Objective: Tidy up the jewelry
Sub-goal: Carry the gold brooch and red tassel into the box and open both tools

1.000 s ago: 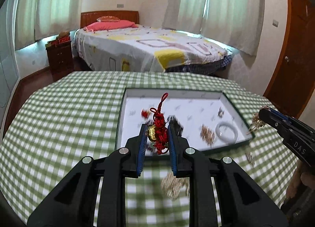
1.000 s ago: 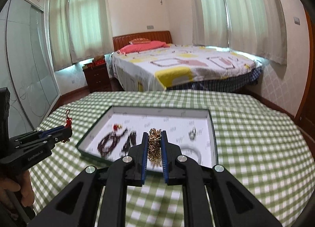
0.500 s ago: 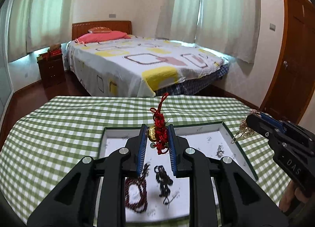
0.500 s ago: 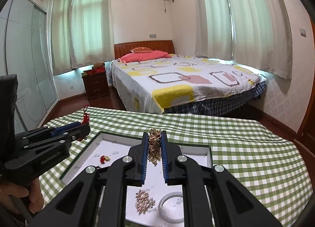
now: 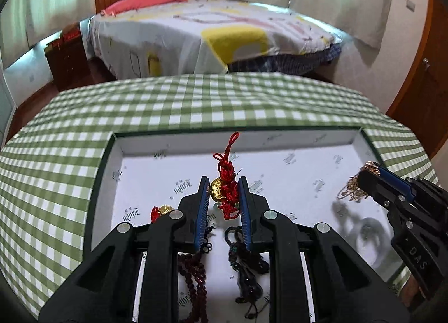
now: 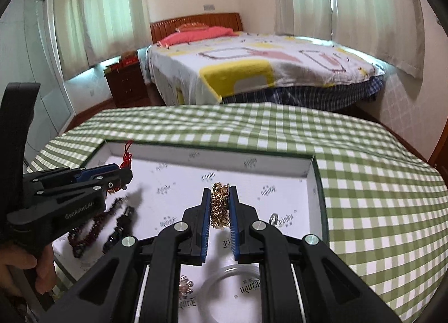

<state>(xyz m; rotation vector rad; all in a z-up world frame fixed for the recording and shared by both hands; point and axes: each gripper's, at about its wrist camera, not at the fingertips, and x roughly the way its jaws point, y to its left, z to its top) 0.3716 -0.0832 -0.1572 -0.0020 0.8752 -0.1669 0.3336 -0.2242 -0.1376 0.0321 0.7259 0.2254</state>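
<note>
My left gripper point(image 5: 224, 183) is shut on a red knotted charm with a gold pendant point(image 5: 228, 185), held over the white tray point(image 5: 196, 141). My right gripper point(image 6: 220, 192) is shut on a bunch of gold chain point(image 6: 220, 205), over the same tray point(image 6: 252, 153). In the right wrist view the left gripper point(image 6: 123, 176) enters from the left with the red charm point(image 6: 127, 155) sticking up from it. In the left wrist view the right gripper point(image 5: 366, 174) comes in from the right with gold chain point(image 5: 351, 188) dangling. Both hang above the tray floor.
In the tray lie a dark red bead string point(image 6: 89, 232), a black cord piece point(image 5: 246, 264), a small red-gold charm point(image 5: 161, 210), a clear bangle point(image 6: 224, 295), a ring point(image 6: 273, 218) and a brooch point(image 6: 186, 292). Green checked cloth point(image 5: 70, 169) covers the table. A bed point(image 6: 252, 71) stands beyond.
Both grippers have moved forward and down over the tray, still carrying the red charm and the gold chain. The tray now fills the near view in both cameras.
</note>
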